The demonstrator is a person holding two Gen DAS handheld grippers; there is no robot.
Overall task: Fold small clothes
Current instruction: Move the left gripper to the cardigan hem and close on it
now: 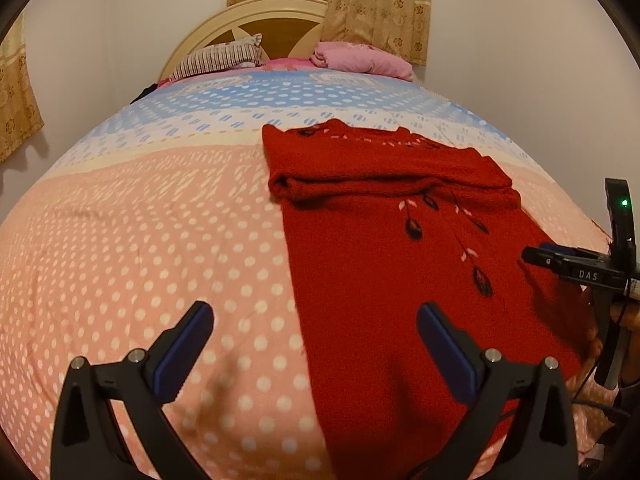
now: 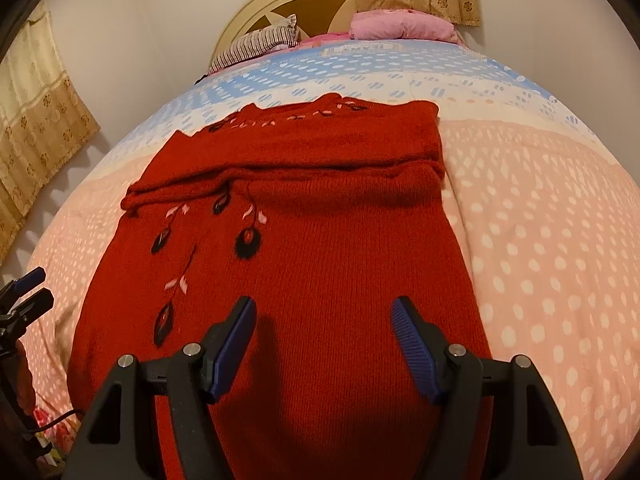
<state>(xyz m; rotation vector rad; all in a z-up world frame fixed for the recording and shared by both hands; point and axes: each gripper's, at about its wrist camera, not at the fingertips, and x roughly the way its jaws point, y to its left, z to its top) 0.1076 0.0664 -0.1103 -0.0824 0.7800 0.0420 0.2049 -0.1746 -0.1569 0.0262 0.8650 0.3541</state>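
Blue-padded fingers of the right claw stand apart and empty, directly above the lower body of the red knit sweater. The left claw is likewise spread with nothing between its pads, positioned over the sweater's left edge and the dotted bedspread. The sweater lies flat on the bed, sleeves folded across its upper part, collar toward the headboard. A striped pillow and pink bundle sit at the bed's far edge.
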